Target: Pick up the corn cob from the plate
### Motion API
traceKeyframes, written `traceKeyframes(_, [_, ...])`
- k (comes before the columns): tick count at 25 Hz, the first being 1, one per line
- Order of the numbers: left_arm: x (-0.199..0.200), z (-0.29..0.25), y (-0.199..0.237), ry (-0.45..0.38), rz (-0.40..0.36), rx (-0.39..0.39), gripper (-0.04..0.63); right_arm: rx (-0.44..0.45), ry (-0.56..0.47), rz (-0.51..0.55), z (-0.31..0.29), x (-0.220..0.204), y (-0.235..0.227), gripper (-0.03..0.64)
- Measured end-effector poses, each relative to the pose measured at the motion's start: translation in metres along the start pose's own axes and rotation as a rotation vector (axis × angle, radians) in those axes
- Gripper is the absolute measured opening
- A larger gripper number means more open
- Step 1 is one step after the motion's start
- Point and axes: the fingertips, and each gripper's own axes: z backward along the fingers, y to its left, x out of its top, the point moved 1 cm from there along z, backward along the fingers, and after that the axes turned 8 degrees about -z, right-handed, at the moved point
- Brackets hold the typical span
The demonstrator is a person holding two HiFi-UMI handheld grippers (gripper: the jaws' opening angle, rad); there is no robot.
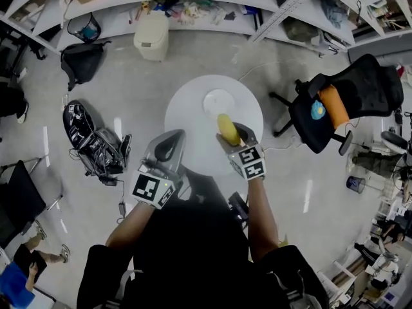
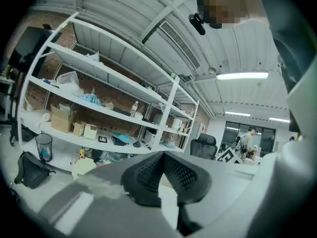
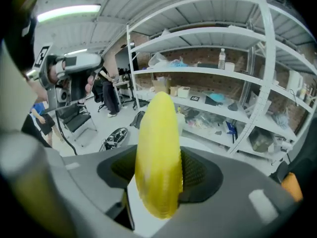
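A round white tabletop [image 1: 187,118] is seen in the head view, with a white plate [image 1: 219,100] lying on it. At its edge the left claw [image 1: 168,148] is held closed on nothing. The right claw [image 1: 234,136] is clamped on the corn cob [image 1: 227,128], yellow and tapered, held near the plate's rim. Its long axis is aligned with the jaws, tip pointed away from the person. Its fine ribbing is shown only in the right gripper view.

The corn cob [image 3: 157,157] shows a yellow, finely pebbled surface with a slight sheen. The right gripper [image 3: 158,182] and left gripper [image 2: 163,175] have grey matt plastic shells, and their pads [image 3: 198,173] are dark and fine-meshed. The table [image 1: 187,118] and plate [image 1: 212,98] are white and smooth. The floor [image 1: 129,76] is polished and reflective.
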Motion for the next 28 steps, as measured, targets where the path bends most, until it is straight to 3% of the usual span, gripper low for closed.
traceKeyframes(14, [0.019,0.017,-0.019,-0.018,-0.004,-0.018,0.005,-0.012,-0.379,-0.362,0.08,0.056,0.0,0.258])
traceKeyframes(22, [0.033,0.019,-0.023,-0.045,-0.01,-0.034,0.006,-0.026,-0.526,-0.38,0.121,0.083,0.012,0.258])
traceKeyframes(28, [0.041,0.02,-0.033,-0.055,-0.02,-0.062,0.005,-0.016,-0.569,-0.386,0.14,0.087,0.027,0.258])
